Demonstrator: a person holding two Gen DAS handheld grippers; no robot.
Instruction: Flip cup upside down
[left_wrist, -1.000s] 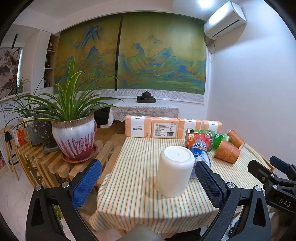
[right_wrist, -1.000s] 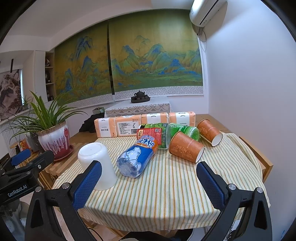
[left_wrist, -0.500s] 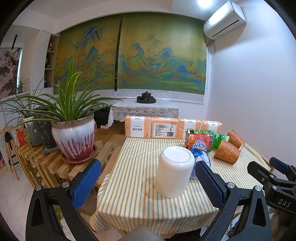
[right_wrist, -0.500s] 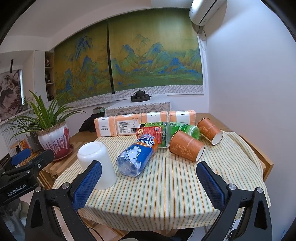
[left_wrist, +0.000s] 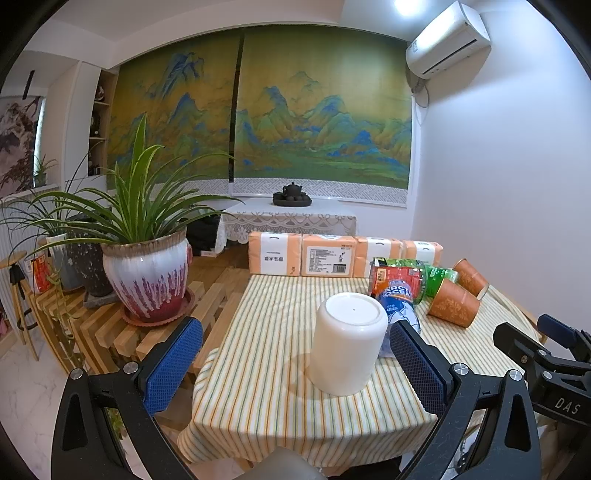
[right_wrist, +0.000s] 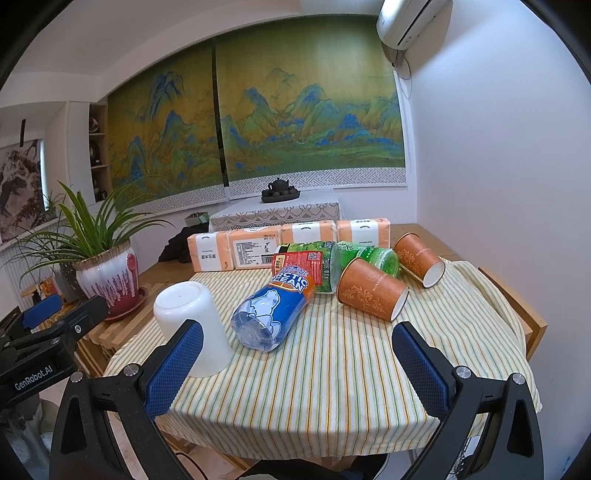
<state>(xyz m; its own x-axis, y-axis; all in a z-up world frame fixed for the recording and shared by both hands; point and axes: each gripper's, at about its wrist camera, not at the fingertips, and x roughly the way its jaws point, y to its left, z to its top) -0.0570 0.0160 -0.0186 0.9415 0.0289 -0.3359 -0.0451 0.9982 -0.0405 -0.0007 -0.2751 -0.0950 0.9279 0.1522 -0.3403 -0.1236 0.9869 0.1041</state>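
A white cup (left_wrist: 347, 341) stands upside down, base up, on the striped tablecloth (left_wrist: 258, 369) near the table's front left corner; it also shows in the right wrist view (right_wrist: 192, 325). My left gripper (left_wrist: 295, 369) is open and empty, its blue pads (left_wrist: 171, 363) wide apart, held just short of the cup. My right gripper (right_wrist: 297, 373) is open and empty, above the table's front edge, to the right of the cup.
A blue-labelled bottle (right_wrist: 271, 314) lies beside the cup. Green bottles (right_wrist: 325, 262), two brown paper cups (right_wrist: 373, 291) on their sides and orange tissue packs (right_wrist: 288, 243) lie behind. A potted plant (left_wrist: 147, 273) stands on a wooden rack at left.
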